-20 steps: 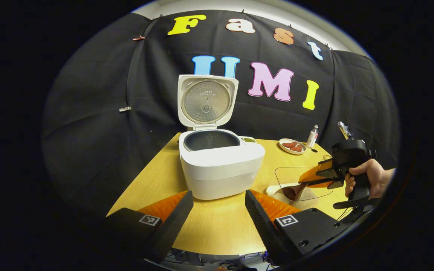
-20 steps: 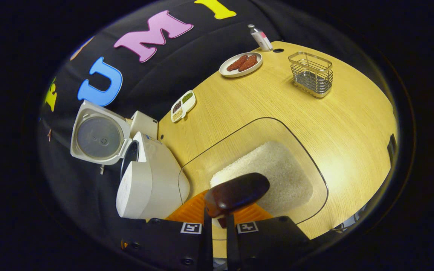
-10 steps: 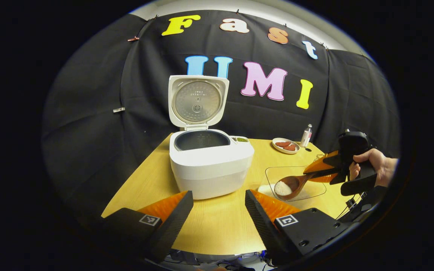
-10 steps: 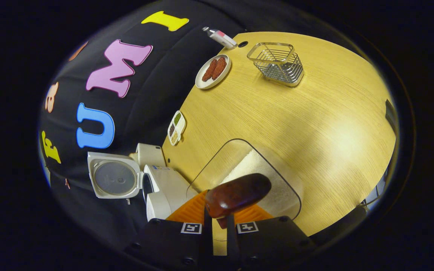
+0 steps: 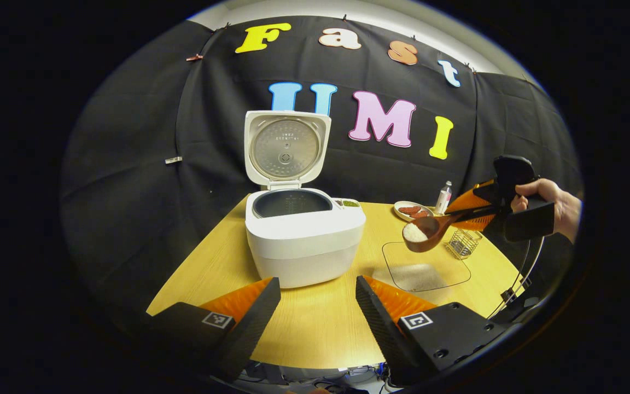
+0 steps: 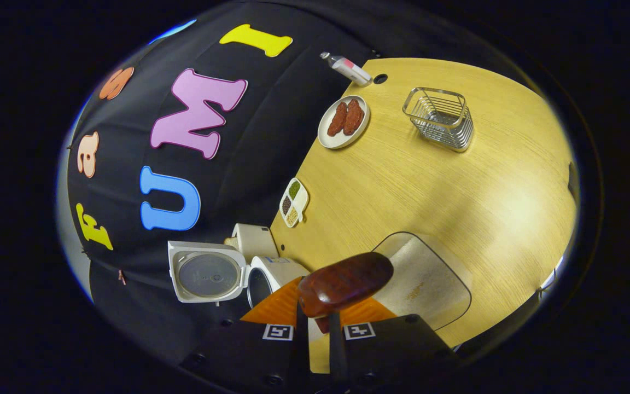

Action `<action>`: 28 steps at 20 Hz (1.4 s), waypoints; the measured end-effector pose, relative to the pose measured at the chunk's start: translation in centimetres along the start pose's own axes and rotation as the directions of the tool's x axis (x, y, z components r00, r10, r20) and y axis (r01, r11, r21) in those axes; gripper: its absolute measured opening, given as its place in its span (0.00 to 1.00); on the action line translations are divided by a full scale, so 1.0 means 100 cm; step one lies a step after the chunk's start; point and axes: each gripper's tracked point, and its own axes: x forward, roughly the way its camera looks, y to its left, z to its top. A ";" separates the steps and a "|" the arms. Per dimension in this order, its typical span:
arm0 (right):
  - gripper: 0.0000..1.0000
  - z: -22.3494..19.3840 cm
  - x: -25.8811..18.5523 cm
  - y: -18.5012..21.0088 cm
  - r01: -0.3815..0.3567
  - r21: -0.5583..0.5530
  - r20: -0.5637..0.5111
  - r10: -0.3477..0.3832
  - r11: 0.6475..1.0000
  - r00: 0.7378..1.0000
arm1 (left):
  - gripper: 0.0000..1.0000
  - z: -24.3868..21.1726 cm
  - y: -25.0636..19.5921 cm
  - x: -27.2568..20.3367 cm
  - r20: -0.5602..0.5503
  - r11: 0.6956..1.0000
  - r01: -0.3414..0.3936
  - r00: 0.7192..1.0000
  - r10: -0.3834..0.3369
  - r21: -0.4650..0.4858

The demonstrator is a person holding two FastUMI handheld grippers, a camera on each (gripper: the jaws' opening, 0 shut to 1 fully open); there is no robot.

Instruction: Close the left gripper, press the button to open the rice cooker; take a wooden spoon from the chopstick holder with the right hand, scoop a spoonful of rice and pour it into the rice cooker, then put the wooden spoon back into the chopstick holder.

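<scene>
Here, in the left gripper view, my right hand-held gripper [image 5: 471,210] at three o'clock pinches the wooden spoon [image 5: 427,232] by its handle, bowl heaped with rice, raised above the clear rice tray [image 5: 460,273]. My left hand-held gripper [image 5: 318,306] hangs at six o'clock, fingers well apart, gripping nothing. The rice cooker [image 5: 304,241] stands open at centre on the tabletop [image 5: 315,328]; the chopstick holder [image 6: 441,117] sits at one o'clock in the right gripper view.

Rice cooker [image 5: 304,241]: white, lid upright, open. Wooden spoon [image 5: 427,232]: rice-filled, airborne at cooker's 3 o'clock. Chopstick holder [image 6: 439,118]: wire basket.
</scene>
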 end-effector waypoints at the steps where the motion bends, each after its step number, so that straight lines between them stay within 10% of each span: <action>1: 0.19 -0.001 0.001 0.010 -0.011 -0.004 -0.005 0.011 1.000 1.000 | 0.96 0.000 0.001 -0.001 0.004 1.000 -0.002 1.000 0.002 -0.002; 19: 0.19 -0.082 0.076 0.181 -0.168 -0.095 -0.139 0.154 0.981 0.978 | 0.96 -0.004 0.045 -0.021 0.018 0.984 -0.098 0.995 0.102 -0.147; 28: 0.19 -0.121 0.147 0.218 -0.165 -0.418 -0.096 0.137 0.893 0.986 | 0.96 0.004 0.077 -0.021 0.018 0.976 -0.138 0.990 0.143 -0.166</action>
